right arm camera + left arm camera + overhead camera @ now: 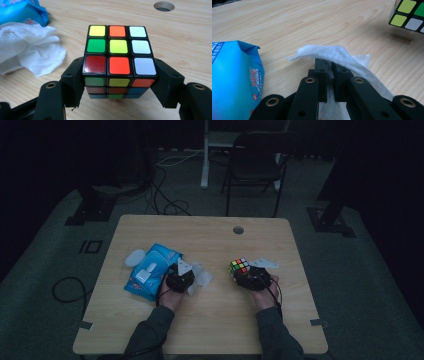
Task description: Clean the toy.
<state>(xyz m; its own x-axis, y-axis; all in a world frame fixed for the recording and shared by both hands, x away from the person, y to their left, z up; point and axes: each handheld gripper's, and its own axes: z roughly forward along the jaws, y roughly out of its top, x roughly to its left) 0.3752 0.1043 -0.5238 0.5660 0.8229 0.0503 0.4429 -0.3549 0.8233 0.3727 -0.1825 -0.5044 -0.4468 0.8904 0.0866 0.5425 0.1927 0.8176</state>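
The right gripper [119, 82] clamps the puzzle cube [117, 53] by two opposite sides, leaving its top face bare, apparently for wiping. Left of the cube, the left gripper [329, 72] has its jaws pinched narrow on a white wipe [332, 53] beside the blue wipe pack [234, 82]. Bare table [210, 232] lies between wipe and cube, and its edges are well away.

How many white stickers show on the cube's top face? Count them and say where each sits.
3. On the cube, seen in the right gripper view, the white stickers fill the top face's right-hand column: far, middle and near. Other faces are partly hidden.
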